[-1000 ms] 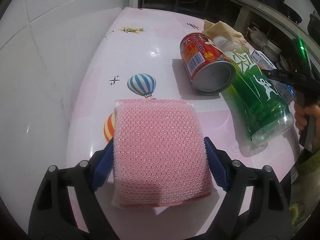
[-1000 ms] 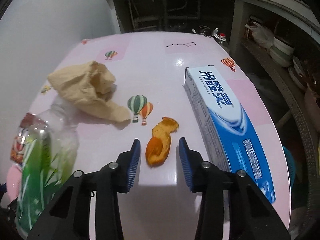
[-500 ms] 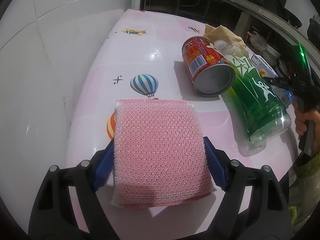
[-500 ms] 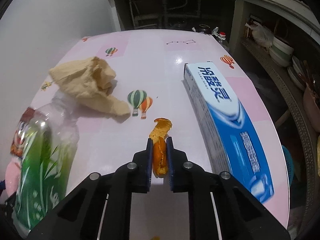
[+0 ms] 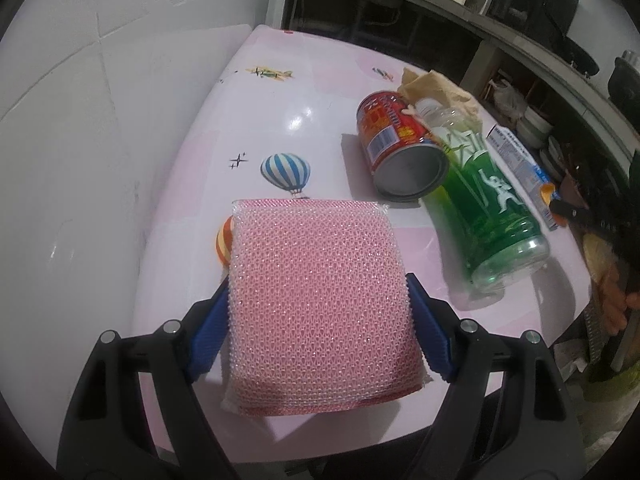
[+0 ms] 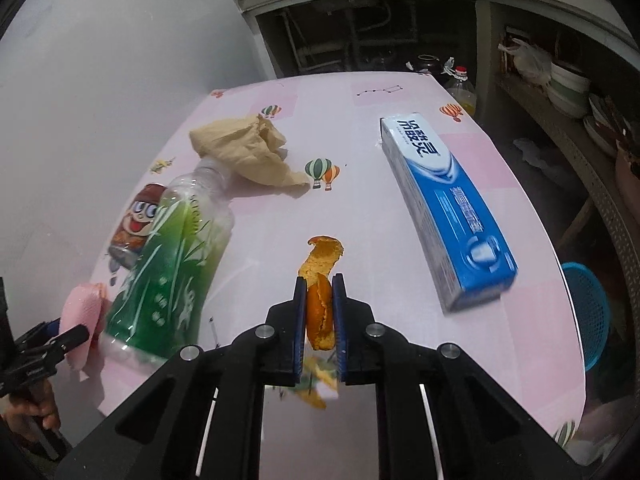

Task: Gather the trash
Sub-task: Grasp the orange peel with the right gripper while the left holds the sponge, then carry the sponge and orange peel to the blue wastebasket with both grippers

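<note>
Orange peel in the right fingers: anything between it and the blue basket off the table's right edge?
Nothing visible. The orange peel is clamped in the right gripper; the toothpaste box lies farther forward, off the direct path to the blue basket.

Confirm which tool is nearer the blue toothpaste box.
Right. The right tool, shut on the orange peel, sits just left of the blue toothpaste box. The left tool, gripping the pink mesh sponge, is beyond the green plastic bottle.
</note>
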A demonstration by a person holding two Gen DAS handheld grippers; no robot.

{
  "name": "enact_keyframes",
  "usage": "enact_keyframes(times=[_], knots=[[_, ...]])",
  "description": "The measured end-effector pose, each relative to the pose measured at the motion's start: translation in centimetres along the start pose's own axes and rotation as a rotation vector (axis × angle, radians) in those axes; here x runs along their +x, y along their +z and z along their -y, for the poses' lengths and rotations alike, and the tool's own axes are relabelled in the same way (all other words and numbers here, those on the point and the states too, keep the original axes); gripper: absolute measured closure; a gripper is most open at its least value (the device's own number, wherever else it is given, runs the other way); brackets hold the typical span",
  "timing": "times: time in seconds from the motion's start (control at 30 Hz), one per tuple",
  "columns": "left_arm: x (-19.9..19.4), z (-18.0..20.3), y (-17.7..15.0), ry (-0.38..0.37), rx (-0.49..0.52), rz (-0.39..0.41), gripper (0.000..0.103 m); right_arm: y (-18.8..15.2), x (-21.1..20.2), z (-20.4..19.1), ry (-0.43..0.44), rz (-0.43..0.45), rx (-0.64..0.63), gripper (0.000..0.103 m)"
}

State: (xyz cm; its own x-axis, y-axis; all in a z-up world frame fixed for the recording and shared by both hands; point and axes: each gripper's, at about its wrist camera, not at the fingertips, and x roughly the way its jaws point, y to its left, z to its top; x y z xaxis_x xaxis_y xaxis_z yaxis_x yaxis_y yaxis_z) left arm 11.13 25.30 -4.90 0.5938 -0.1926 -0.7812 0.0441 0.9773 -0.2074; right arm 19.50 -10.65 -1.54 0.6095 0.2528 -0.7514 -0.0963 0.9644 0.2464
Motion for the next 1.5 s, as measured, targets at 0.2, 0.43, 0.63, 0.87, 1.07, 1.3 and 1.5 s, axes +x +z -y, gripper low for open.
enact_keyframes(times=[0.2,0.43,0.63,0.87,1.07,1.3,1.5], knots=[[-1.8,0.5,0.3,-0.033,-0.005,0.058,0.026,-1.5,-1.3,0.4,0.032,0.008,0.047,0.09],[-3.8,1.2,0.9,-0.077,-0.016,0.132,0.026,-2.4,-2.9,1.0,0.049,0.034,0.096,0.09],[-5.1,2.2,2.0,-0.12,-0.009,0.179,0.026,-2.6,-4.7,1.5,0.065,0.074,0.117,0.09],[-6.6,6.0,3.9,-0.182,0.056,0.238,0.026,-2.7,-7.3,3.0,0.076,0.138,0.149,0.09],[-6.5,10.7,5.5,-0.257,0.128,0.25,0.026,-3.5,-9.6,5.7,0.06,0.19,0.204,0.09],[-4.8,17.5,7.3,-0.38,0.213,0.211,0.026,-5.2,-12.3,10.6,0.009,0.247,0.3,0.09],[-2.5,24.4,8.4,-0.492,0.286,0.147,0.026,-7.1,-14.6,16.0,-0.064,0.298,0.411,0.09]])
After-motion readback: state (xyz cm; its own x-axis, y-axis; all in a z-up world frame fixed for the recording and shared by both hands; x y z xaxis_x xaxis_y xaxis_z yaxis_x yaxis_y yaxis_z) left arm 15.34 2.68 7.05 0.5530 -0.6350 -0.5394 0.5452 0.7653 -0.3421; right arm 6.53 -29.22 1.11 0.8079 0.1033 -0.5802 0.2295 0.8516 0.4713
